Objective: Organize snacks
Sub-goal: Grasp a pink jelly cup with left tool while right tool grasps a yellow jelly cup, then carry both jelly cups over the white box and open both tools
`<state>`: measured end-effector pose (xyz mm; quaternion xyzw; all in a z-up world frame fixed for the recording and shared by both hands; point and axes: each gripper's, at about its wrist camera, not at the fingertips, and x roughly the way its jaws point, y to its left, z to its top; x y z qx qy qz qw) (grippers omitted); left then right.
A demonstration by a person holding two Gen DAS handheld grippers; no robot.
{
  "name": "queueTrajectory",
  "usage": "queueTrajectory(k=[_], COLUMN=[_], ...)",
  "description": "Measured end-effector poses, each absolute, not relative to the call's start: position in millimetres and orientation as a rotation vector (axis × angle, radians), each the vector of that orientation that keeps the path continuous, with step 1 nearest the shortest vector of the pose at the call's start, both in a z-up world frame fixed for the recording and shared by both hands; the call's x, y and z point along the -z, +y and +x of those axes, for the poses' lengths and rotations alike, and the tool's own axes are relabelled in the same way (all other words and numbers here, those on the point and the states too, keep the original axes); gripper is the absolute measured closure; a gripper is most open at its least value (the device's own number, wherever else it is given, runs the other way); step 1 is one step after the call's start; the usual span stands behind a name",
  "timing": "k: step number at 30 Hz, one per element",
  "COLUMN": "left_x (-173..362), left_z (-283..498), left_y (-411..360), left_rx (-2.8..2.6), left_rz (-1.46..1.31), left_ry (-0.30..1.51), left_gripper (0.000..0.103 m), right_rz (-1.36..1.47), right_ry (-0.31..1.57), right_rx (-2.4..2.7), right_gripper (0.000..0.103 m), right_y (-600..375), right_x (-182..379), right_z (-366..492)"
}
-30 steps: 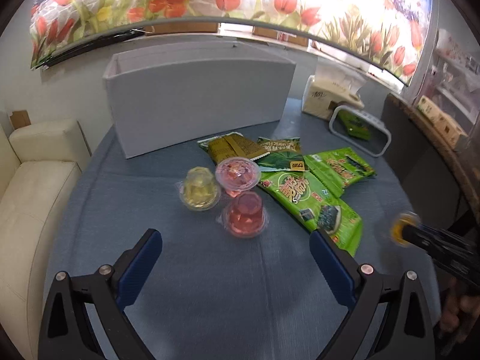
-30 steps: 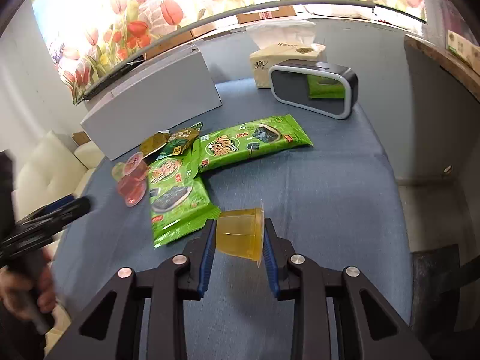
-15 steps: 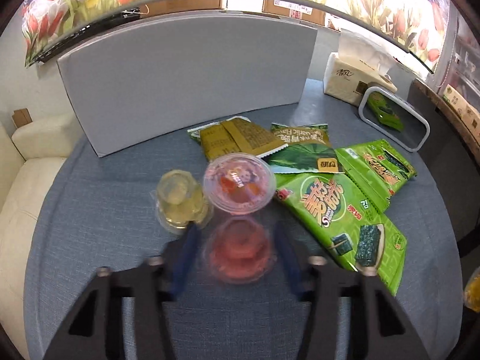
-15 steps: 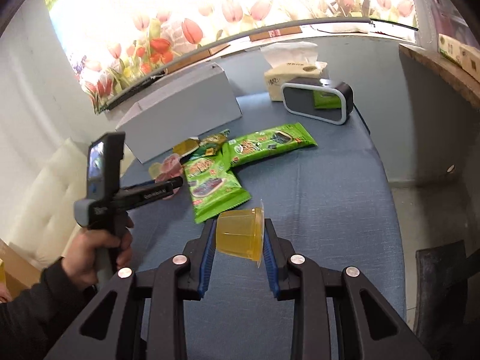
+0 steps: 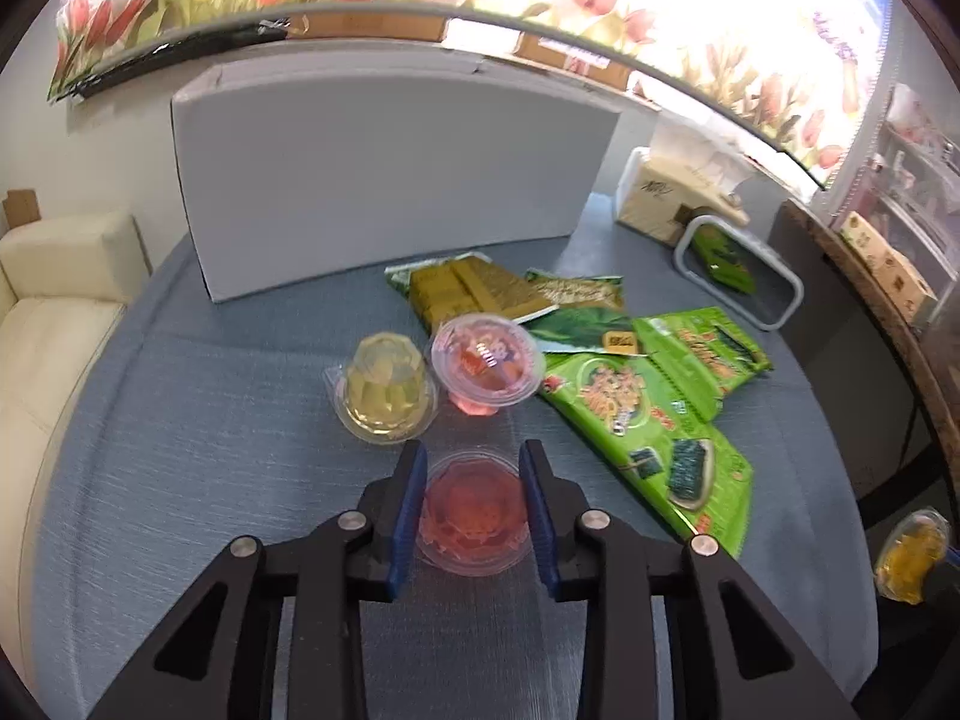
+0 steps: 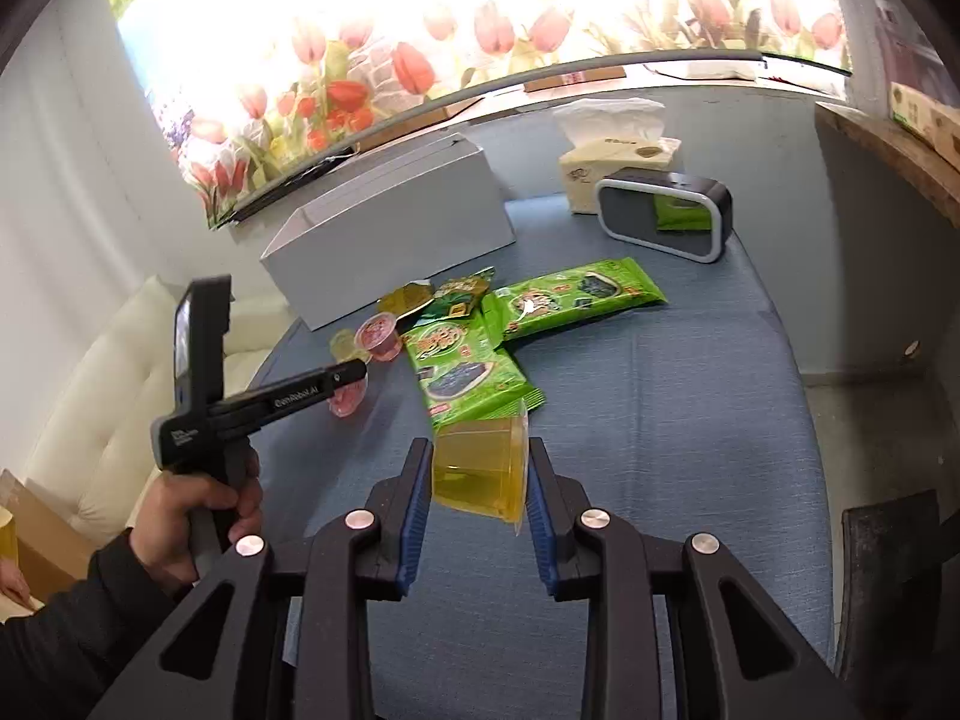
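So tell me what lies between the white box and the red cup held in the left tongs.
In the left wrist view, another red cup, lid up, and a pale yellow cup stand between the white box and the held red cup.

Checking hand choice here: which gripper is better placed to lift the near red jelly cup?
Left. The left gripper has its jaws shut on the red jelly cup, while the right gripper already holds a yellow jelly cup.
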<state>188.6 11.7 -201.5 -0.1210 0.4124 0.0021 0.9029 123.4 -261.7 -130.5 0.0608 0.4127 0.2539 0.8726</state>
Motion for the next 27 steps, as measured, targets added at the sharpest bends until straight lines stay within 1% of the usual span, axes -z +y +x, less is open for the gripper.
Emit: queueTrajectory(k=[11,15,22,27], left_x=[162.5,137.6,78.0,38.7], left_z=[170.3,171.3,189.0,207.2], left_y=[13.7,18.4,46.8,70.5], left_rx=[0.060,0.059,0.039,0.029], left_rz=[-0.203,-0.191,-0.179,-0.148], left_ry=[0.792,0.764,0.691,0.645], left_gripper=[0.068,0.068,0.068,0.068], right_rz=[0.106,0.089,0.021,-0.008], right_ry=[0.850,0.852,0.783,0.734], right_rx=[-0.551,-0.574,-0.634,-0.694], right_gripper=[0.071,0.071,0.071,0.071], right_y=[-242.2,-230.7,-191.2,-155.1], right_x=[126.5,122.7,84.8,54.7], right_z=[121.1,128.2,170.8,218.6])
